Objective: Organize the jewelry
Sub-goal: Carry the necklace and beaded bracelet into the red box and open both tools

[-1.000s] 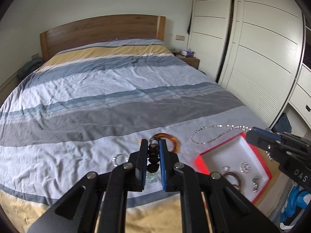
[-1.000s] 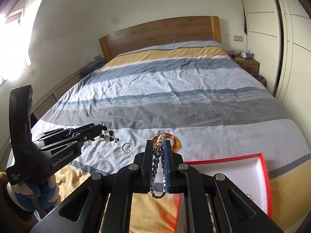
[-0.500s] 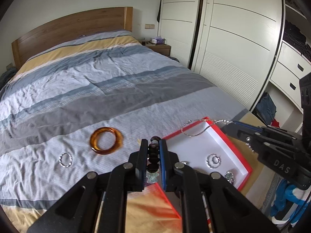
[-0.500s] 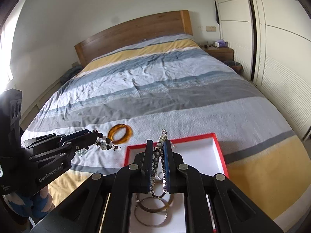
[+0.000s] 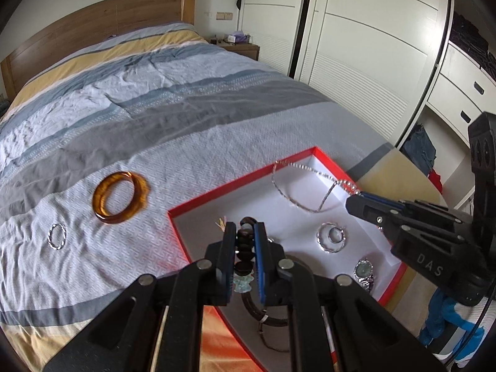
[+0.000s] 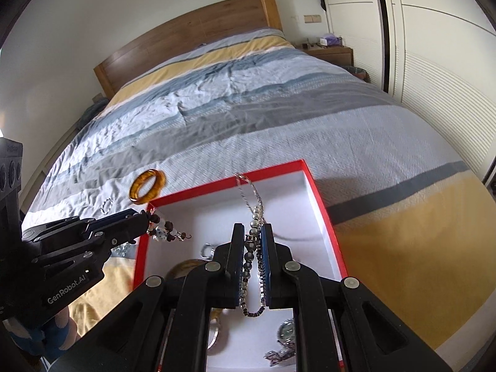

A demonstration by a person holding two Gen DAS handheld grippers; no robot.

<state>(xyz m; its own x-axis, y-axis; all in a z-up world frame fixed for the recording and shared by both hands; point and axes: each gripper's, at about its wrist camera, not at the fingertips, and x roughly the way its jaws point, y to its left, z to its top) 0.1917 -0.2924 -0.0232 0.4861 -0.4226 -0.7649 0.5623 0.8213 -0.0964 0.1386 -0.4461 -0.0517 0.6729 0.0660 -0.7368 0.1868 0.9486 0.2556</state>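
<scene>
Red-rimmed box (image 5: 238, 186) with a white floor sits under and ahead of the left claw (image 5: 245, 229), left wrist view. Left claw pinches a dark bead bracelet (image 5: 244, 246), beads stacked between the pads, a pale bead at the bottom. Ahead-right of it in the box: a silver chain (image 5: 297, 200), its near end held by the right claw (image 5: 353, 203). Just right of the left claw: a silver ring (image 5: 331, 237), then a watch (image 5: 363, 271). Below the fingers, a dark band (image 5: 266, 317) on the box floor. Left of the claw, on the striped bedspread (image 5: 186, 124) outside the box: an amber bangle (image 5: 119, 197), farther left a small silver ring (image 5: 57, 236).

Right wrist view: right claw (image 6: 252, 232) clamped on the chain (image 6: 252, 195), which runs forward to the box's far rim (image 6: 266, 170); a loop hangs behind the pads. Left claw (image 6: 141, 221) enters at left over the box corner, bracelet (image 6: 166, 232) dangling from its tip. Bangle (image 6: 147, 185) lies beyond that, on the bedspread (image 6: 248, 108). Watch (image 6: 286, 330) below right finger.
</scene>
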